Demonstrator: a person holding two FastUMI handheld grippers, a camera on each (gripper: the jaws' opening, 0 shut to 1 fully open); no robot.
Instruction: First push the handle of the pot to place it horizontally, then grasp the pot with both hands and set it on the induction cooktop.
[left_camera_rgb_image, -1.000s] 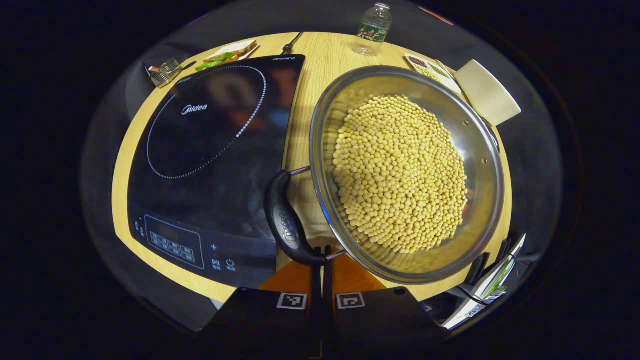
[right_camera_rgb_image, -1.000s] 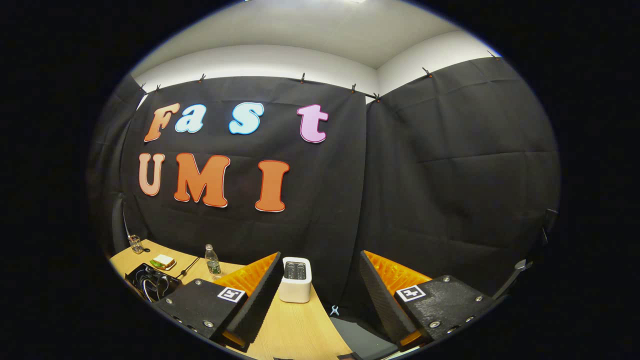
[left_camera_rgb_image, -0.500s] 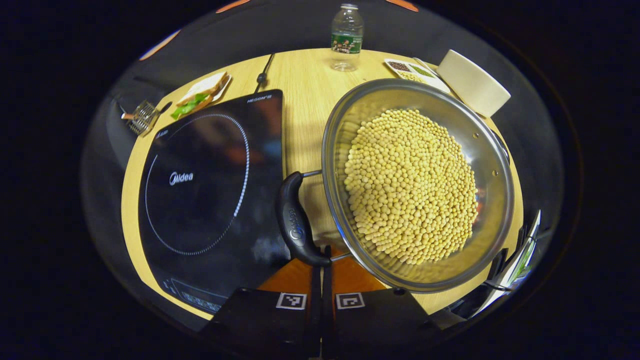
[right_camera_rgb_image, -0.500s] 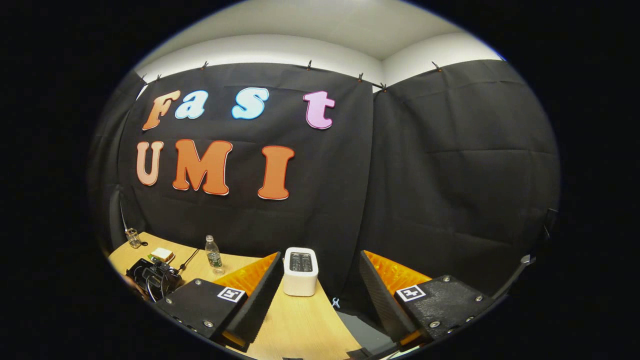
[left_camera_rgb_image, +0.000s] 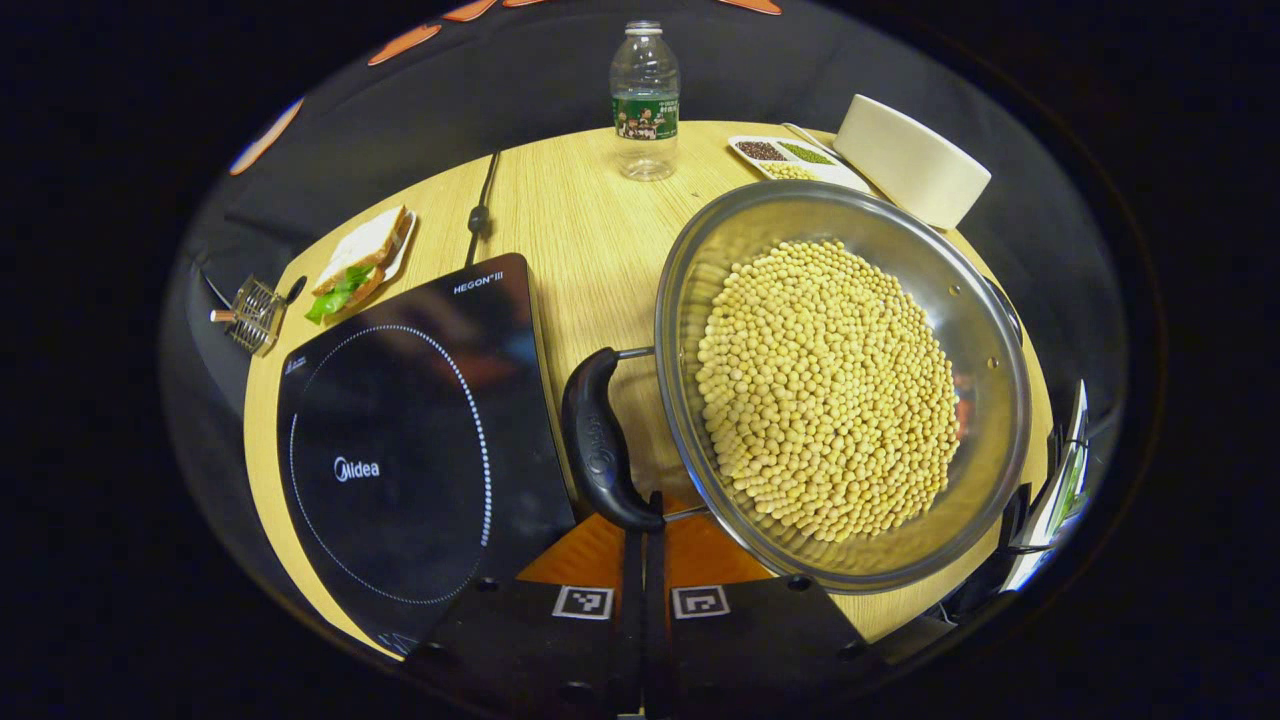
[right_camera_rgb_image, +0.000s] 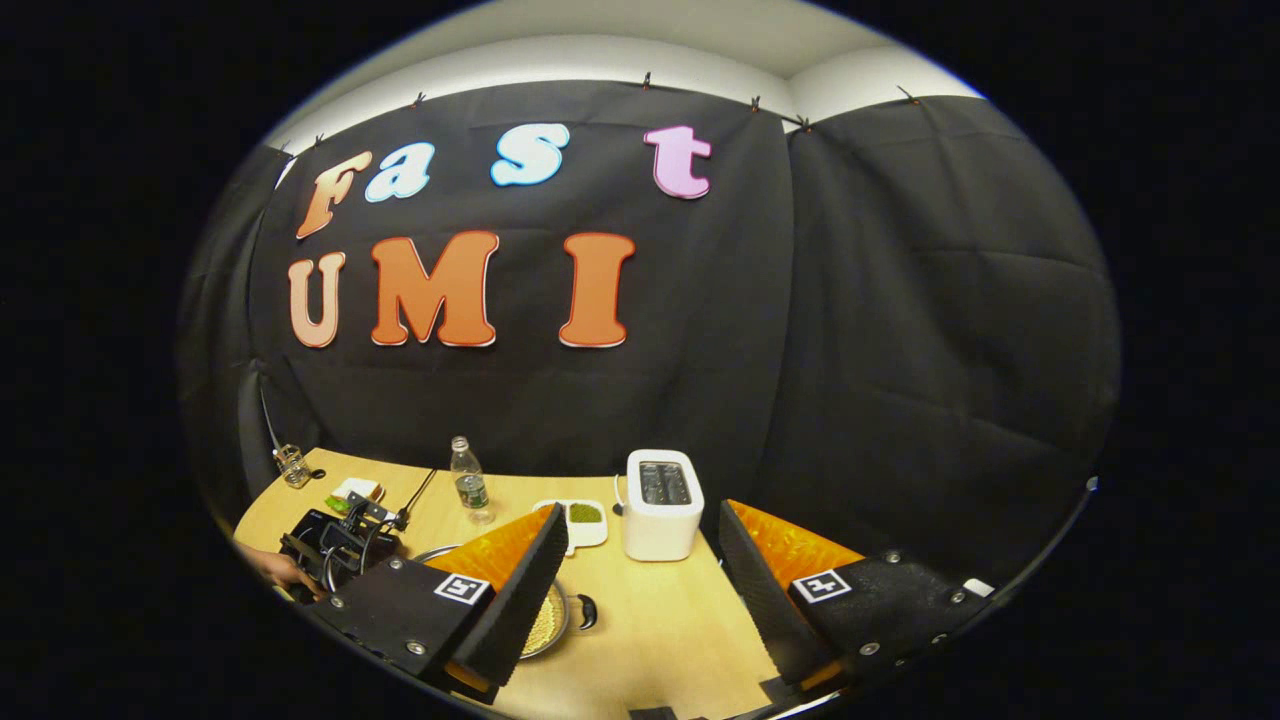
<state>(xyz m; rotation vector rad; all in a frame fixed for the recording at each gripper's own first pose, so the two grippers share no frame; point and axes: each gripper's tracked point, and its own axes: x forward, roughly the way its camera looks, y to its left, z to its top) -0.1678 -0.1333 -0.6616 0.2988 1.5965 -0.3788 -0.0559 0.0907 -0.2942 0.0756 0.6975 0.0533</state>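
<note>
A steel pot (left_camera_rgb_image: 985, 330) full of yellow beans stands on the wooden table (left_camera_rgb_image: 580, 230), right of the black induction cooktop (left_camera_rgb_image: 400, 450). Its black side handle (left_camera_rgb_image: 598, 450) faces the cooktop. My left gripper (left_camera_rgb_image: 643, 528) is shut, its tips touching the near end of that handle with nothing held between them. In the right gripper view, my right gripper (right_camera_rgb_image: 640, 600) hovers open above the table. Part of the pot (right_camera_rgb_image: 548, 620) and its other black handle (right_camera_rgb_image: 587, 612) show beside one finger. The left gripper (right_camera_rgb_image: 335, 550) and a hand appear farther left.
Behind the pot are a water bottle (left_camera_rgb_image: 645, 100), a seasoning tray (left_camera_rgb_image: 790, 155) and a white toaster (left_camera_rgb_image: 910, 170). A sandwich plate (left_camera_rgb_image: 360, 265), a wire holder (left_camera_rgb_image: 250, 315) and the cooktop's cord (left_camera_rgb_image: 480, 210) lie at the back left.
The left gripper view has swung with the handle, so the cooktop now sits lower left. The right gripper has tipped down toward the table, bringing the pot into its view.
</note>
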